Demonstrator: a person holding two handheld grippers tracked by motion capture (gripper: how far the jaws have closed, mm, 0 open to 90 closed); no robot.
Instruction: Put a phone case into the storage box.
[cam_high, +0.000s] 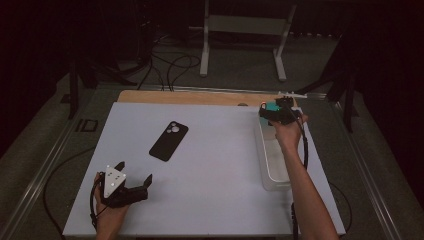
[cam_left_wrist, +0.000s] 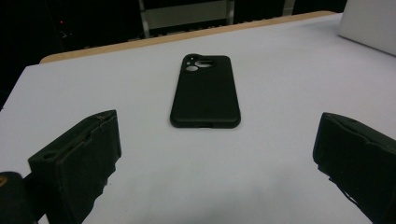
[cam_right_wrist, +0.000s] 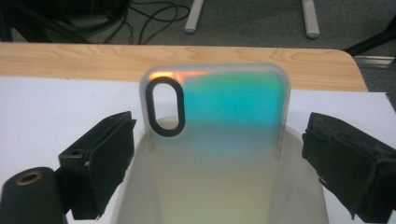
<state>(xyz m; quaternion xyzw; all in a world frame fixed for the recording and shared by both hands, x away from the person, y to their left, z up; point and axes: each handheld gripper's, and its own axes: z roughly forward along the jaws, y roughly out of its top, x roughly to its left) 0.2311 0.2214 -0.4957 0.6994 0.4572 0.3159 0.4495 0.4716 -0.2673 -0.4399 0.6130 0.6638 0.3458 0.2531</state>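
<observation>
A black phone case (cam_high: 169, 141) lies back up on the white mat, left of centre. My left gripper (cam_high: 134, 171) rests near the front left corner with its jaws wide open and nothing between them. In the left gripper view the black case (cam_left_wrist: 205, 91) lies straight ahead of the left gripper (cam_left_wrist: 217, 149), a short way off. My right gripper (cam_high: 272, 107) hovers over the far end of a white bin (cam_high: 270, 165). A translucent iridescent phone case (cam_right_wrist: 224, 107) stands upright in the bin (cam_right_wrist: 294, 186), between the right gripper's (cam_right_wrist: 219, 158) open jaws; neither pad presses on it.
The white mat (cam_high: 215, 190) covers most of a wooden table, whose bare edge (cam_high: 200, 97) shows at the back. Behind it on the floor stand a metal frame (cam_high: 240, 25) and loose cables (cam_high: 170, 65). Dark stands flank the table.
</observation>
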